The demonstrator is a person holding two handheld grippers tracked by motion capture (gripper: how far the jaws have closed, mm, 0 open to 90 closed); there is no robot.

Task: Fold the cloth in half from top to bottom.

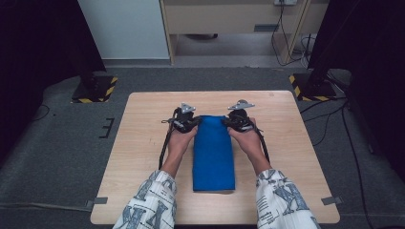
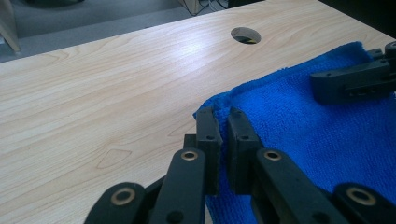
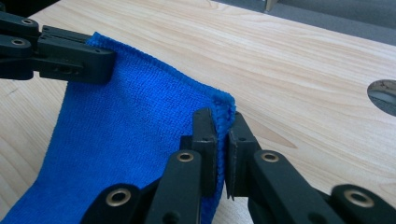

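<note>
A blue cloth (image 1: pixel 213 157), folded into a long strip, lies on the middle of the wooden table (image 1: pixel 138 143), its length running from near to far. My left gripper (image 1: pixel 195 122) is shut on the cloth's far left corner, where the cloth (image 2: pixel 322 135) edge sits pinched between the jaws of the left gripper (image 2: pixel 223 117). My right gripper (image 1: pixel 226 122) is shut on the far right corner; the cloth (image 3: pixel 130 130) hem is clamped in the right gripper (image 3: pixel 223 119). Each gripper view shows the other gripper across the cloth's far edge.
A round cable hole (image 2: pixel 245 35) sits in the table (image 2: pixel 93 93) near its far right corner. Two stands with yellow-and-black striped bases (image 1: pixel 95 88) (image 1: pixel 310 86) flank the table's far side on the grey carpet. A pale desk (image 1: pixel 229 19) with cables stands behind.
</note>
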